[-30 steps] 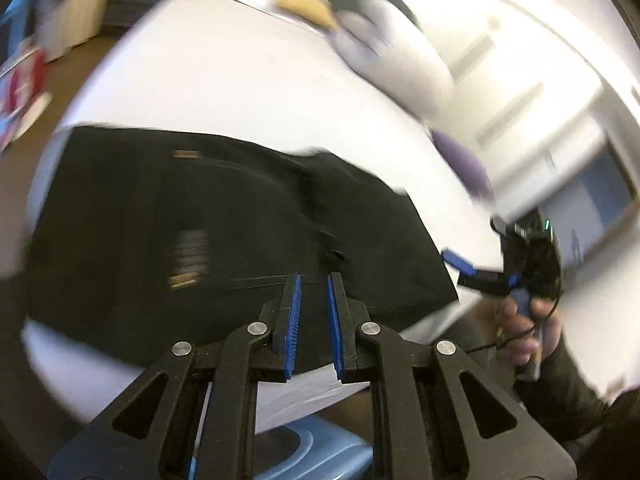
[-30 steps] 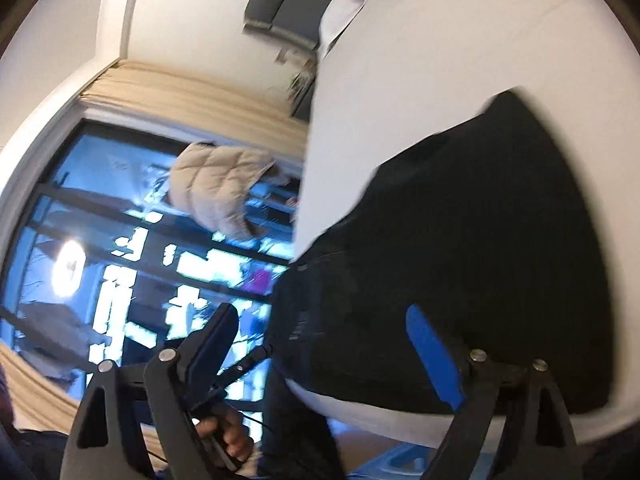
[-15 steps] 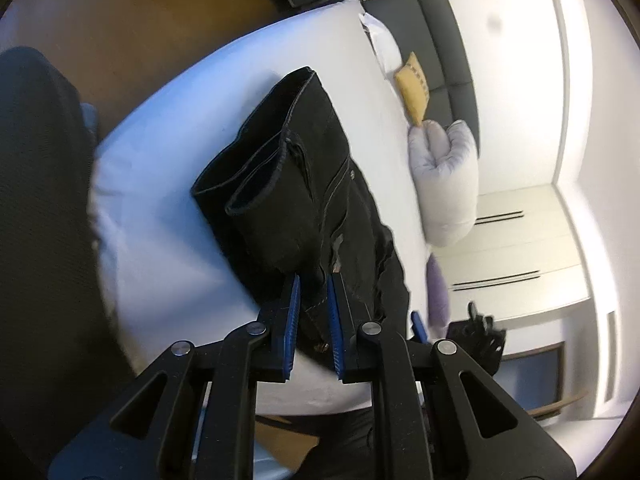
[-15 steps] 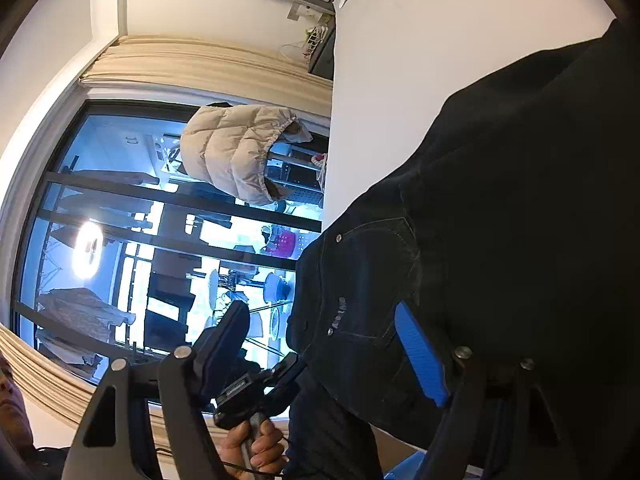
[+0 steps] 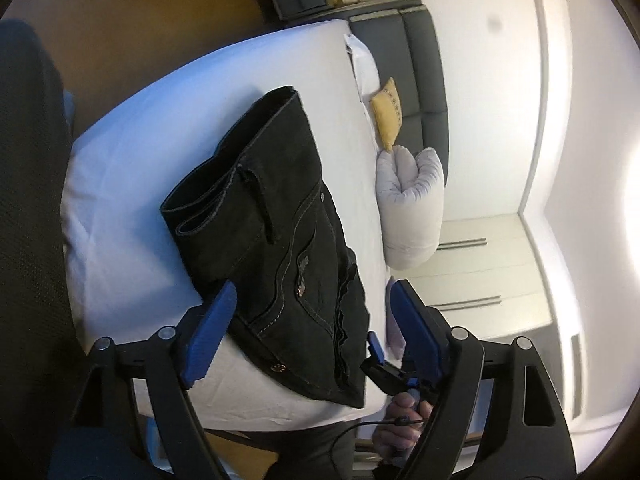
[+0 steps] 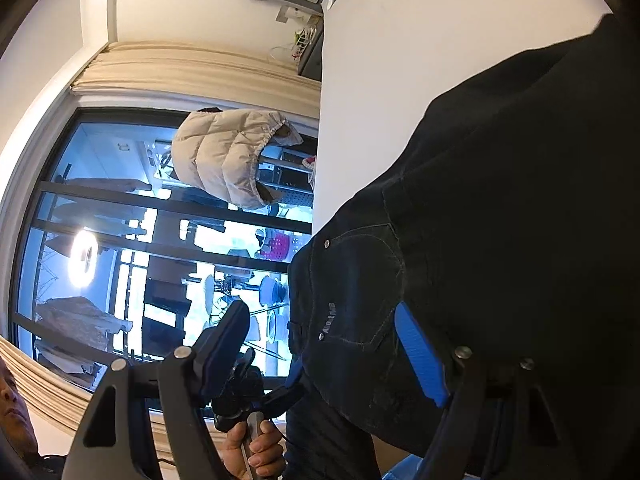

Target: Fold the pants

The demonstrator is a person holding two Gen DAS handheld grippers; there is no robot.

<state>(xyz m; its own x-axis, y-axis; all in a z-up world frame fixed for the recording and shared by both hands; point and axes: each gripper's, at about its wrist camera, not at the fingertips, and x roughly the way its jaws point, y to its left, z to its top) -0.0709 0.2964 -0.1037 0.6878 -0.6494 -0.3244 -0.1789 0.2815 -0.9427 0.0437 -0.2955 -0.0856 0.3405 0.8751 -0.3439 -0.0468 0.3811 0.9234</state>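
Note:
Black jeans [image 5: 276,236] lie folded on the white bed [image 5: 160,120], leg hems toward the far side and waist near the bed's front edge. My left gripper [image 5: 310,328] is open, its blue pads on either side of the waist end, holding nothing. The right gripper also shows in the left wrist view [image 5: 384,360], at the bed's edge beside the waist. In the right wrist view the jeans [image 6: 500,220] fill the right half. My right gripper [image 6: 320,352] is open and empty, close over the pocket area.
A rolled grey duvet [image 5: 412,216], a yellow cushion [image 5: 386,114] and a white pillow [image 5: 366,68] lie at the head of the bed by a dark headboard [image 5: 428,72]. A large window [image 6: 140,260] and a beige jacket [image 6: 228,156] stand beyond the bed.
My left gripper has opened from nearly shut and drawn back a little from the jeans. My right gripper stays open near the waist, slightly closer.

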